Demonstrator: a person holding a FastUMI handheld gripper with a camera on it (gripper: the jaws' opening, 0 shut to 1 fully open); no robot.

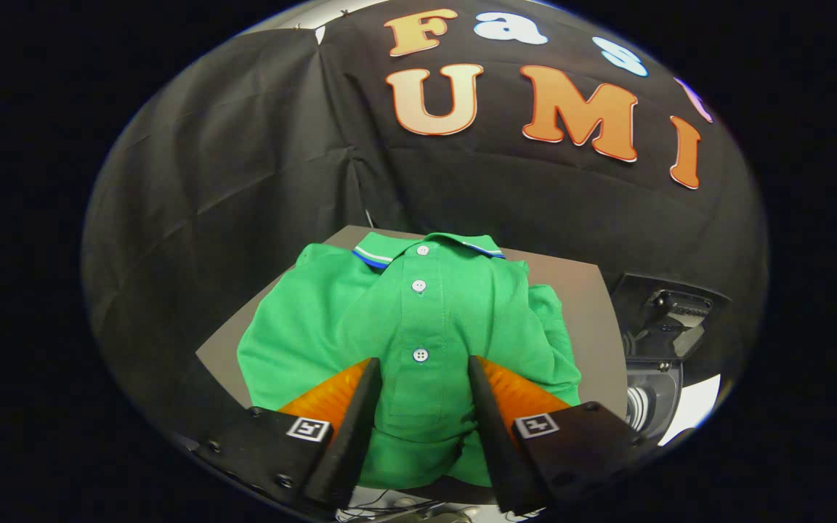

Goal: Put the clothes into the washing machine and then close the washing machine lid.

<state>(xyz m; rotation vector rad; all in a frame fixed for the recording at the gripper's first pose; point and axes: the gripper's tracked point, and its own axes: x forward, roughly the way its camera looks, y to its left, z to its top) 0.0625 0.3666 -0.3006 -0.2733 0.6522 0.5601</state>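
A folded green polo shirt (418, 319) with white buttons and a blue-and-white collar lies on a grey table (585, 305). My gripper (422, 367) hovers over the shirt's lower placket, its two fingers apart with the button strip showing between them. The fingers stand open and I cannot tell whether they touch the cloth. To the right of the table, lower down, sits the washing machine (654, 363), its dark lid raised and part of the drum opening visible.
Black cloth walls close the booth behind and to the left of the table. The table's right edge lies close to the machine's raised lid (669, 312). Some cables show below the table's near edge.
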